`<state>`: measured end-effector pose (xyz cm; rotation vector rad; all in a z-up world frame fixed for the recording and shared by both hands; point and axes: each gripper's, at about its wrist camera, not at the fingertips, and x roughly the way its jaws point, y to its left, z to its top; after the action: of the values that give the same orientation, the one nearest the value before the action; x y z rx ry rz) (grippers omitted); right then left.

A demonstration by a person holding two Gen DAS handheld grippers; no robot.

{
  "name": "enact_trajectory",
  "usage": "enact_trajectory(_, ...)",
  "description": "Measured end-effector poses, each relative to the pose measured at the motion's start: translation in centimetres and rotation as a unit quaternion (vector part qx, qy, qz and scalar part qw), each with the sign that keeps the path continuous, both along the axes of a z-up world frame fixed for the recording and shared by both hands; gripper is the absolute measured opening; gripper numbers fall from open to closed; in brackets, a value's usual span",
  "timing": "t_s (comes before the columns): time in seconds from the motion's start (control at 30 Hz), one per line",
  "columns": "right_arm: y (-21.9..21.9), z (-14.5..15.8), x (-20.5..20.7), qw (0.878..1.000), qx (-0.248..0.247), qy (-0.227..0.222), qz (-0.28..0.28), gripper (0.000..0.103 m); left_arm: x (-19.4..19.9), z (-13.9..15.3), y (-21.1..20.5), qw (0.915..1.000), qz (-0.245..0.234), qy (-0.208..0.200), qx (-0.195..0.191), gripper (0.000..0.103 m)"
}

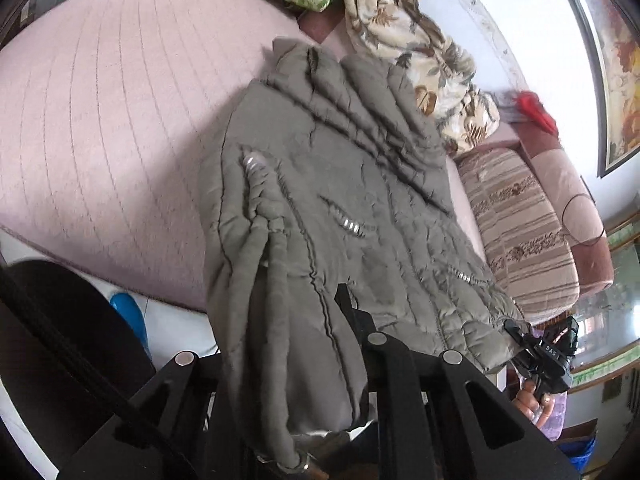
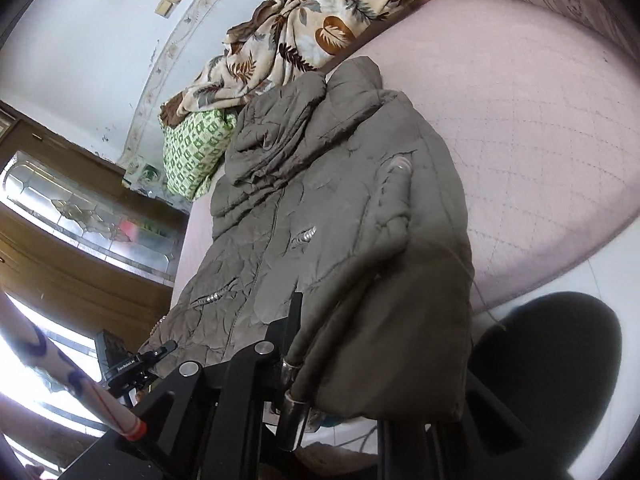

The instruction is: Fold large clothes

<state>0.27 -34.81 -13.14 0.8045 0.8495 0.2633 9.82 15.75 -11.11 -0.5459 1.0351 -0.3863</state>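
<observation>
both grippers' fingers (image 1: 344, 312) clamp the jacket (image 1: 320, 184) hem off the bed (image 1: 100, 120) — the slick, heavy padding may slip free

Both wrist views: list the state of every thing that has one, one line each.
Jacket: spread lengthwise on the bed, near hem lifted off it, wrinkled.
Left gripper: shut on the jacket hem.
Right gripper: shut on the jacket hem.
Leaf-print blanket: crumpled in a heap.
Pink bed cover: flat, smooth.
</observation>
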Motion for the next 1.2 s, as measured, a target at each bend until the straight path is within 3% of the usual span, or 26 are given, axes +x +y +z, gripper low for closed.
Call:
enact_trajectory(0.13, 0.4, 2.5, 1.8, 1.000, -0.012, -0.011, 0.006, 0.015, 2.2, 3.8, -0.4, 0.9990, 0.013, -0.041, 0.012, 0.015)
enact_trajectory(0.3, 0.7, 8.0, 5.9, 0.998, -0.041, -0.055, 0.007, 0.015, 7.0, 8.7, -1.4, 0.9947, 0.031, -0.088, 0.043, 0.015)
enact_trajectory(0.47, 0.8, 13.9, 12.9, 0.992, -0.077, -0.097, -0.004, 0.016, 15.3, 13.0, -2.4, 0.9904, 0.054, -0.106, 0.071, 0.015)
enact_trajectory(0.63, 0.5, 17.1, 21.6, 0.989, -0.098, -0.107, -0.029, 0.016, 26.0, 14.9, -4.2, 0.9880, 0.074, -0.095, 0.097, 0.015)
enact_trajectory(0.77, -0.6, 17.0, 29.0, 0.989, -0.104, -0.087, -0.057, 0.016, 33.4, 13.3, -5.7, 0.9865, 0.088, -0.071, 0.118, 0.016)
enact_trajectory(0.87, -1.4, 15.3, 34.0, 0.991, -0.099, -0.059, -0.074, 0.016, 38.3, 10.1, -7.5, 0.9820, 0.087, -0.048, 0.160, 0.016)
enact_trajectory(0.97, -1.3, 12.9, 38.4, 0.989, -0.125, -0.028, -0.080, 0.016, 42.1, 6.6, -8.6, 0.9792, 0.091, -0.018, 0.181, 0.017)
enact_trajectory(1.2, -1.7, 6.4, 45.2, 0.983, -0.157, 0.024, -0.097, 0.017, 46.8, 0.1, -10.2, 0.9760, 0.096, 0.022, 0.194, 0.020)
